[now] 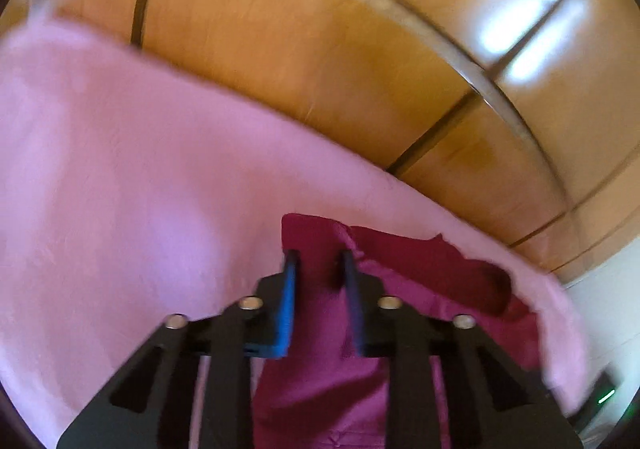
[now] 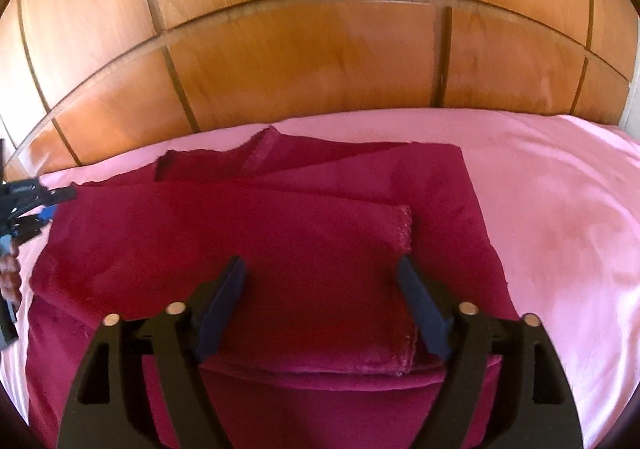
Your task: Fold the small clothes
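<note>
A dark red cloth (image 2: pixel 248 233) lies partly folded on a pink sheet (image 2: pixel 560 217). My right gripper (image 2: pixel 322 269) is open and empty, its jaws wide apart just above the folded top layer near the cloth's front. My left gripper (image 1: pixel 318 259) has its jaws narrowly apart with a fold of the red cloth (image 1: pixel 420 261) between them; whether they pinch it is unclear. The left gripper also shows at the left edge of the right wrist view (image 2: pixel 44 197), at the cloth's left corner.
A wooden headboard with dark inlay lines (image 2: pixel 320 61) rises right behind the bed. A white wall (image 1: pixel 608 309) and a dark device with a green light (image 1: pixel 606 395) lie past the sheet's edge in the left wrist view.
</note>
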`<action>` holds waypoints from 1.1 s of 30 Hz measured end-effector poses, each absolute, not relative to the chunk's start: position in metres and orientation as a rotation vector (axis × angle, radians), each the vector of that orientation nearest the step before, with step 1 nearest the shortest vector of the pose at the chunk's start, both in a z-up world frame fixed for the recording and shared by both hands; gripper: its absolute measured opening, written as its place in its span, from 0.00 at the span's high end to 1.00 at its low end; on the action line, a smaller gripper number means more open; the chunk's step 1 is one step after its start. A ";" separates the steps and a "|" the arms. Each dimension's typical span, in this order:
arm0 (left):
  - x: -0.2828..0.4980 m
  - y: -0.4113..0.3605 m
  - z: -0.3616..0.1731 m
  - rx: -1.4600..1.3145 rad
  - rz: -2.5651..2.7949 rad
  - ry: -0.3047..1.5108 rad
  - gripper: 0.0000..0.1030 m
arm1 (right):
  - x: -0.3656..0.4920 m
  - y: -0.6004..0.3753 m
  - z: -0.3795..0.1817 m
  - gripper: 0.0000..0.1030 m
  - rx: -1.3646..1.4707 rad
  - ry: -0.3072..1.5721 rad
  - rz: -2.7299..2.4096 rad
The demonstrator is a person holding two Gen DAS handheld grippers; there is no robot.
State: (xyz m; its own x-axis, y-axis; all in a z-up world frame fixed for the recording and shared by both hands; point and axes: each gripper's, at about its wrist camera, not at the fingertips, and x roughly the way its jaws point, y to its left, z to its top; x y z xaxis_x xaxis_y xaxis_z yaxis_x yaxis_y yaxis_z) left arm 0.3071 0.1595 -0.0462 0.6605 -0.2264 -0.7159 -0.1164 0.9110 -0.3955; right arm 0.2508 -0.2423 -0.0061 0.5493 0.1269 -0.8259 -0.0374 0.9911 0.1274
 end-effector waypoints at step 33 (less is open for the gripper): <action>0.199 0.084 -0.064 -0.025 -0.002 0.822 0.49 | 0.210 -0.212 -0.003 0.04 -0.097 0.973 0.114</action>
